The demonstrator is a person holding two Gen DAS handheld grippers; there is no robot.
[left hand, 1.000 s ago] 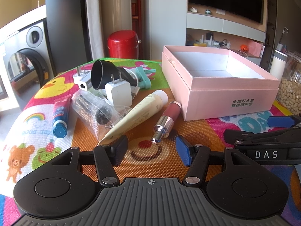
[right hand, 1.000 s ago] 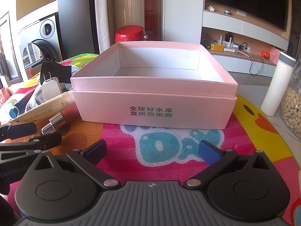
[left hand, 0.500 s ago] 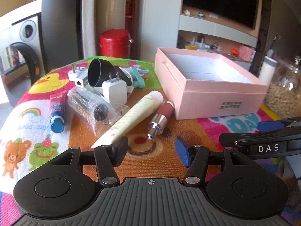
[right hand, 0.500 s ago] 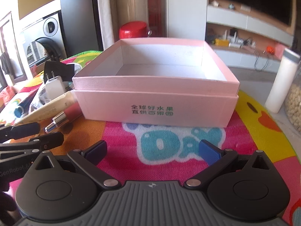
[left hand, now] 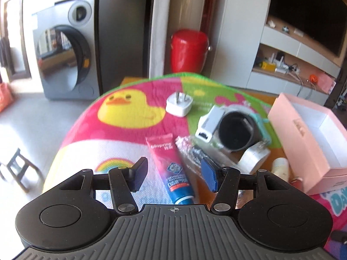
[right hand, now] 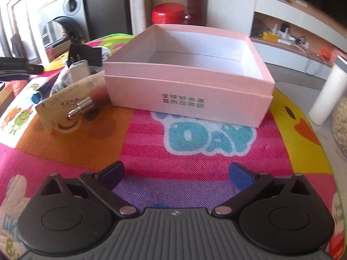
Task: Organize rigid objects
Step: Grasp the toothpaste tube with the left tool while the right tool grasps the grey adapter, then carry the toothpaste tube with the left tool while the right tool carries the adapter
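Cartoon-print mat (left hand: 121, 130): my left gripper (left hand: 173, 174), jaws apart and empty, straddles the toothpaste tube (left hand: 171, 171), light, soft-bodied, best pinched mid-barrel. Right view: right gripper (right hand: 175, 174), jaws wide and empty, pink box (right hand: 186, 99) well ahead, unfilled.

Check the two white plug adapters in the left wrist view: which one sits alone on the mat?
The white plug adapter beside the yellow duck print, prongs up. The other white plug adapter is in the pile against the black cup.
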